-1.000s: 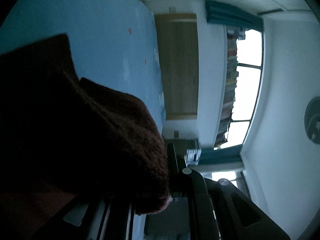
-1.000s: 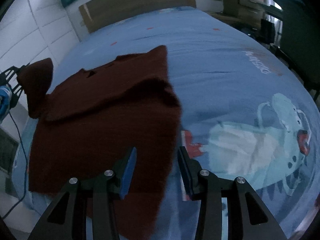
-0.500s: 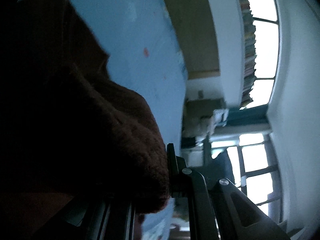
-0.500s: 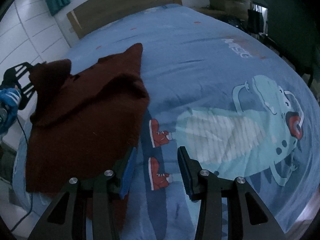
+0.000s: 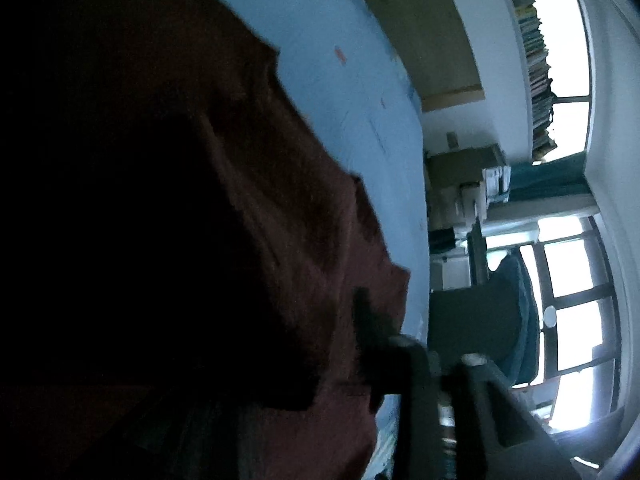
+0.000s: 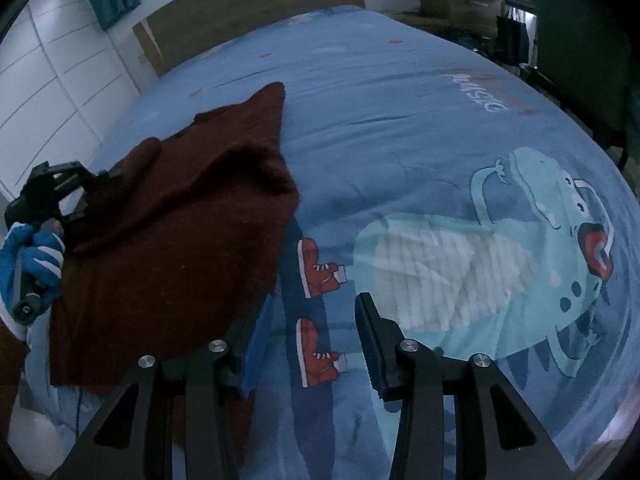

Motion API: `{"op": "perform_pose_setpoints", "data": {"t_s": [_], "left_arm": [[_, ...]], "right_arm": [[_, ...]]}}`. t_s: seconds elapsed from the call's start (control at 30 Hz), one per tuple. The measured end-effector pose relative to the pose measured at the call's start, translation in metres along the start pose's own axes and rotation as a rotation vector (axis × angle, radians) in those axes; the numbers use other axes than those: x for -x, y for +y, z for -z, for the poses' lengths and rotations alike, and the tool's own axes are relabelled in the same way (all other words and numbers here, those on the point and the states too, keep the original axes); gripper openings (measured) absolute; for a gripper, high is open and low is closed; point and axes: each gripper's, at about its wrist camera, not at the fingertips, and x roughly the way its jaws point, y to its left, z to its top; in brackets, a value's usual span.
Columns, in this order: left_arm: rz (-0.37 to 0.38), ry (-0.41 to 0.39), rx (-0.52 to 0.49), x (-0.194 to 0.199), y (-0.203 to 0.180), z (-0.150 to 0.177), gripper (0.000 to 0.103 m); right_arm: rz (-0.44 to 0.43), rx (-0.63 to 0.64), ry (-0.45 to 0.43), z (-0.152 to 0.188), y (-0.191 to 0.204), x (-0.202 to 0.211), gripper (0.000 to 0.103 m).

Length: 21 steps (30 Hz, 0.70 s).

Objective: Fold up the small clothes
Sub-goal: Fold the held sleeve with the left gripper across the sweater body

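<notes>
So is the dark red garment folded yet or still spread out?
Partly folded: the dark red garment has one side doubled over itself on the blue bed cover, bunched rather than flat, beside the left gripper.

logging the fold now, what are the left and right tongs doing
Left tongs: opening, dark red garment between them.
Right tongs: open, holding nothing.

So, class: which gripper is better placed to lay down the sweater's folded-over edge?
Left. The left gripper is at the dark red sweater, its jaws opening with the cloth between them. The right gripper hovers open over the bare blue bedcover, holding nothing.
</notes>
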Motion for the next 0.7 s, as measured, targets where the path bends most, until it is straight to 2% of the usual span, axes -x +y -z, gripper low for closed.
{"op": "perform_pose_setpoints", "data": {"t_s": [0.03, 0.23, 0.33, 0.37, 0.53, 0.7], "left_arm": [[-0.002, -0.018, 0.003, 0.003, -0.002, -0.003, 0.039], [-0.063, -0.107, 0.094, 0.015, 0.02, -0.013, 0.037], [-0.035, -0.107, 0.126, 0.014, 0.027, -0.012, 0.009], [-0.031, -0.106, 0.121, 0.011, 0.026, -0.012, 0.009], [0.047, -0.043, 0.06, 0.001, 0.003, 0.005, 0.009], [0.067, 0.058, -0.017, -0.016, -0.024, 0.025, 0.009]], "right_arm": [[0.0, 0.001, -0.001, 0.0, 0.0, 0.0, 0.044], [0.002, 0.004, -0.004, -0.002, 0.001, -0.002, 0.044], [0.005, 0.005, -0.003, -0.003, 0.0, -0.003, 0.044], [0.007, 0.006, -0.004, -0.003, 0.0, -0.002, 0.044], [0.016, 0.007, -0.009, -0.005, -0.001, -0.002, 0.044], [0.017, 0.011, -0.008, -0.005, -0.001, -0.002, 0.044]]}}
